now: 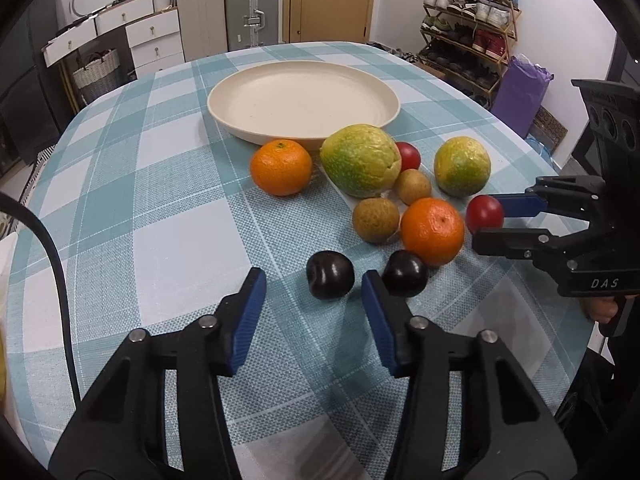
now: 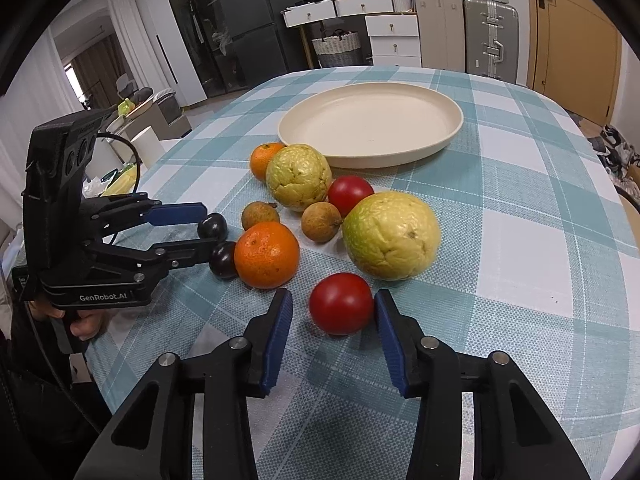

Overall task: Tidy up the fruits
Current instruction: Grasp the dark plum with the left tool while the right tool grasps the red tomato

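1. We are seeing the left gripper (image 1: pixel 313 283) with its jaws standing at a middling gap. A dark plum (image 1: pixel 330 275) is sitting between the tips, and no pad is pressing on it.
2. The left pad is standing clear of that plum. The right pad is closer, and a second plum (image 1: pixel 404 278) is lying just outside it.
3. We are looking at the right gripper (image 2: pixel 334 299) with its jaws set much the same. A tomato (image 2: pixel 341 303) is lying between them on the cloth (image 2: pixel 520 208).
4. Its right pad is meeting the tomato's side while the left pad is keeping a gap, so nothing is being squeezed.
5. Both grippers are angling down at the table, and a hand (image 2: pixel 86 324) is holding the left one's handle at the edge.
6. All the fruit is resting on the cloth in one loose cluster in front of the cream plate (image 2: pixel 360 161), which is holding nothing.
7. A near orange (image 2: pixel 267 255) is touching the second plum, and a far orange (image 2: pixel 264 160) is sitting just beside the plate.
8. Two guavas, a big one (image 2: pixel 392 236) and a smaller one (image 2: pixel 298 176), are flanking a second tomato (image 2: pixel 350 195).
9. Two small brown fruits (image 2: pixel 322 222) are lying in the middle of the cluster.
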`<state>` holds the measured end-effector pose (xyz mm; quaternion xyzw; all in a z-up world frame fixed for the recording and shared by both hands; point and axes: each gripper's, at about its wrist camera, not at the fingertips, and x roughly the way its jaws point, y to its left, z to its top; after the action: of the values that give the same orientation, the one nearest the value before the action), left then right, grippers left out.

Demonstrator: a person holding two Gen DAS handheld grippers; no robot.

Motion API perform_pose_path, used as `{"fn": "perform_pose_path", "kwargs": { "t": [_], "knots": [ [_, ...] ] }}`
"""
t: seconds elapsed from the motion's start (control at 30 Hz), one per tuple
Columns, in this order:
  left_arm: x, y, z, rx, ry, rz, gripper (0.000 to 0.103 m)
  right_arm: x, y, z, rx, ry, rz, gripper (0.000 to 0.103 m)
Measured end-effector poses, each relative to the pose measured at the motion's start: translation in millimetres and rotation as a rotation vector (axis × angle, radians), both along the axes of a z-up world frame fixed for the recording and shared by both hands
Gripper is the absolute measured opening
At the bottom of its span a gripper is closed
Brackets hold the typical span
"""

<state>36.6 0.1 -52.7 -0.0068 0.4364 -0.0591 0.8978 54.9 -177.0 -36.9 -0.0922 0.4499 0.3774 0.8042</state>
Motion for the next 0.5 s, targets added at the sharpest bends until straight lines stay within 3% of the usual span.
{"fn": "perform_pose_path", "kwargs": {
  "t": [0.23, 0.5],
  "knots": [
    [-1.7, 0.8, 1.2, -0.036, -0.001, -0.027, 0.023, -1.4, 5.9, 0.9, -0.019, -0.019, -0.001, 0.033],
    [-4.7, 2.5, 5.3, -0.053, -0.023, -0.020, 0.021, -4.4, 3.6, 2.8, -0.007, -0.030, 0.003, 0.031]
  ]
}}
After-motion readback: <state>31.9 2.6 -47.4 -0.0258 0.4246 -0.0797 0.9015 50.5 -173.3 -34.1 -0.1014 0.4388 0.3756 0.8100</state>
